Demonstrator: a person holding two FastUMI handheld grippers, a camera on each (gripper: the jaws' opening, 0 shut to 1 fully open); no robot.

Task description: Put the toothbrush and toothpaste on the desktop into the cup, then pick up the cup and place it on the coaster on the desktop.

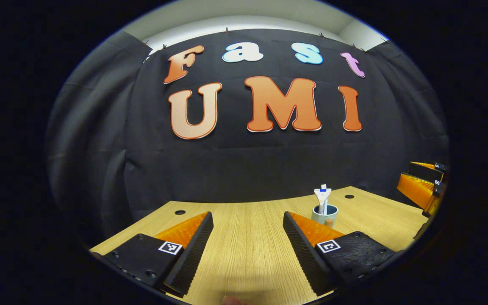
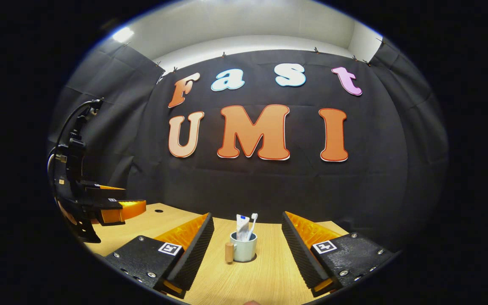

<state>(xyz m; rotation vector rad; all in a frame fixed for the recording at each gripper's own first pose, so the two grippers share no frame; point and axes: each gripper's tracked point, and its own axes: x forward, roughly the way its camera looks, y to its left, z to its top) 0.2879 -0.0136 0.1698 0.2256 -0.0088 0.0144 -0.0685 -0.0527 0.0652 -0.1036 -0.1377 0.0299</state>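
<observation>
Two sets of tongs, both mine, both spread wide and holding nothing. My right gripper (image 2: 247,250) hangs low over the desktop (image 2: 265,275), its fingers splayed to either side of the cup (image 2: 243,248), which stands just ahead and well clear of them. Toothbrush (image 2: 252,224) and toothpaste (image 2: 242,226) stand upright inside it, leaning together. A dark round edge shows under the cup's base, which I take for the coaster (image 2: 244,260); I judge the job about finished. My left gripper (image 1: 248,250) faces bare wood, with the cup off to its right.

What could go wrong now is mostly my own doing. If I swing the right fingers sideways while backing off, one could clip the cup's wooden handle (image 2: 228,252) and drag it off the coaster. A knock higher up would tip the tall toothpaste and brush, and the light cup with them.
</observation>
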